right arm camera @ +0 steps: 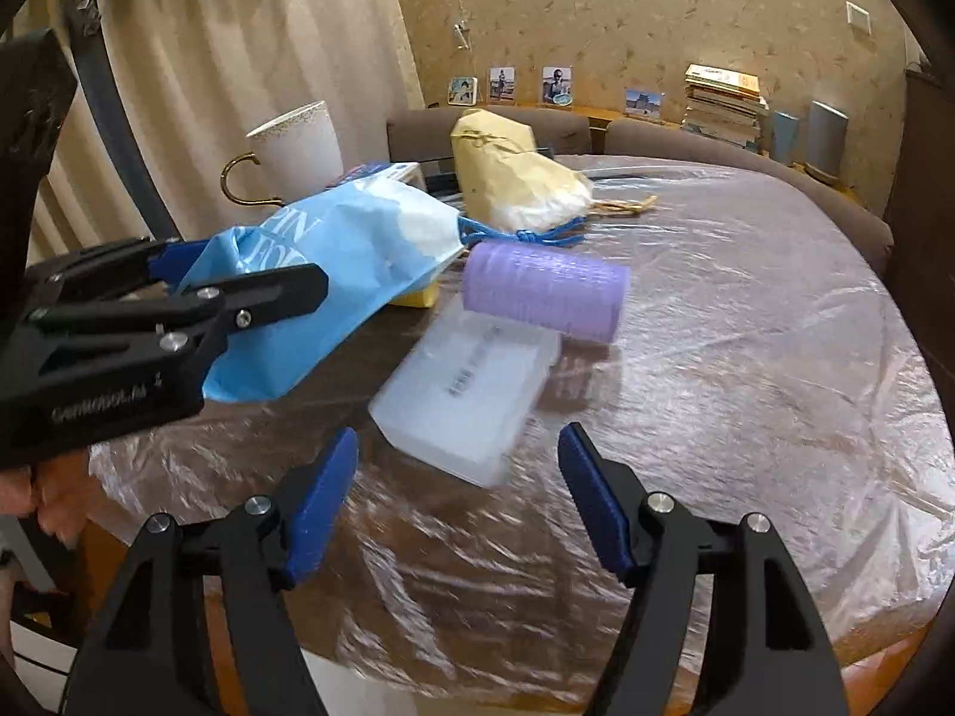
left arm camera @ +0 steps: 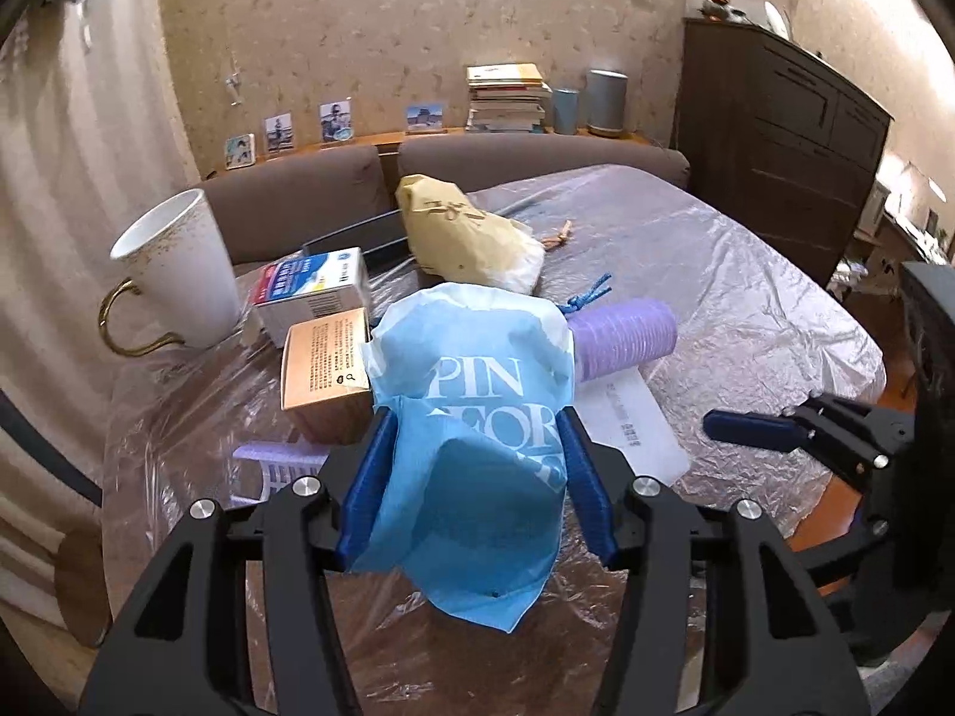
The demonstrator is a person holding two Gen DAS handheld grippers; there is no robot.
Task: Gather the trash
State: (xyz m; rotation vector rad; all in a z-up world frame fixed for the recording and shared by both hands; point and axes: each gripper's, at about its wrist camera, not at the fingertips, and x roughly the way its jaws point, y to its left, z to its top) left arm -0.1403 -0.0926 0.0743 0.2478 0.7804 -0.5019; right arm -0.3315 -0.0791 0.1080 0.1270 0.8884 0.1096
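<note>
A light blue plastic bag (left arm camera: 477, 417) with white lettering hangs just above the table, and my left gripper (left arm camera: 477, 465) is shut on it, blue pads pressing both sides. The right wrist view shows the same bag (right arm camera: 334, 274) held at the left by that gripper (right arm camera: 239, 274). My right gripper (right arm camera: 456, 435) stands open low over the table. A flat white plastic box (right arm camera: 465, 394), blurred, lies just ahead of its fingertips, untouched. A purple ribbed roll (right arm camera: 546, 289) lies behind the box. A tan paper bag (right arm camera: 513, 173) sits farther back.
The round table (left arm camera: 746, 310) is covered with crinkled clear film. A white mug (left arm camera: 179, 274) with a gold handle stands at the left. Two small cartons (left arm camera: 316, 292) (left arm camera: 325, 358) and a lilac comb-like piece (left arm camera: 274, 465) lie near the bag. Brown sofa backs (left arm camera: 537, 155) stand beyond.
</note>
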